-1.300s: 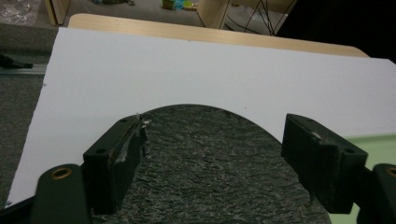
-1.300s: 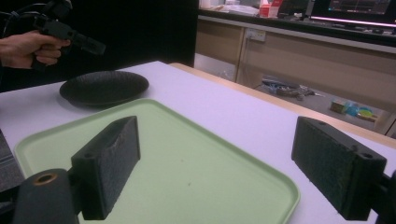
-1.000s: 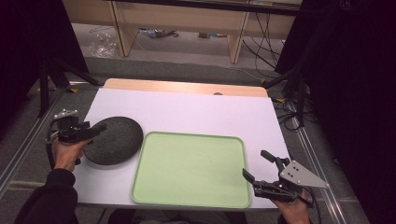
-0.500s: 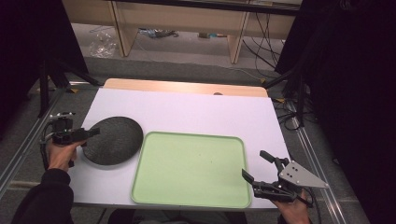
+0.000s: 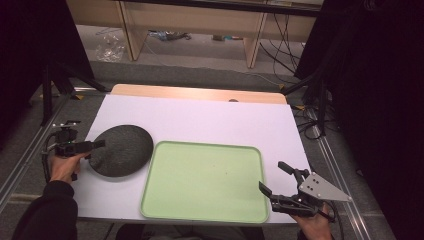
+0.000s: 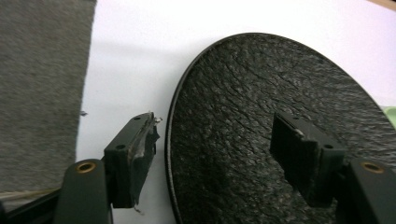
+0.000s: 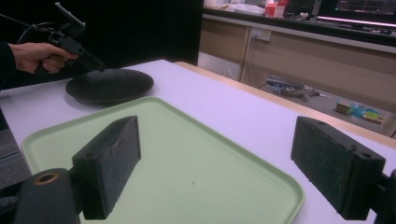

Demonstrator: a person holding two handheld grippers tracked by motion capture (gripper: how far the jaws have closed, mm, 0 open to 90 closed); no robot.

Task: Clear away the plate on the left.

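Plate (image 6: 280,135) rim between closing, still-parted left tongs (image 6: 219,154); right tongs (image 7: 229,172) agape, well apart.

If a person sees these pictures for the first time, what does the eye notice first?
Probably the pale green tray at the near middle of the white table. Left of it lies a black plate; the left gripper, jaws closing, straddles its rim. The right gripper hangs open at the tray's right corner.

Black plate (image 5: 120,150) at the left of the white surface (image 5: 210,120)
Round, shallow, rough-textured and dark, it lies flat and upright, its right edge just beside the green tray (image 5: 200,215)
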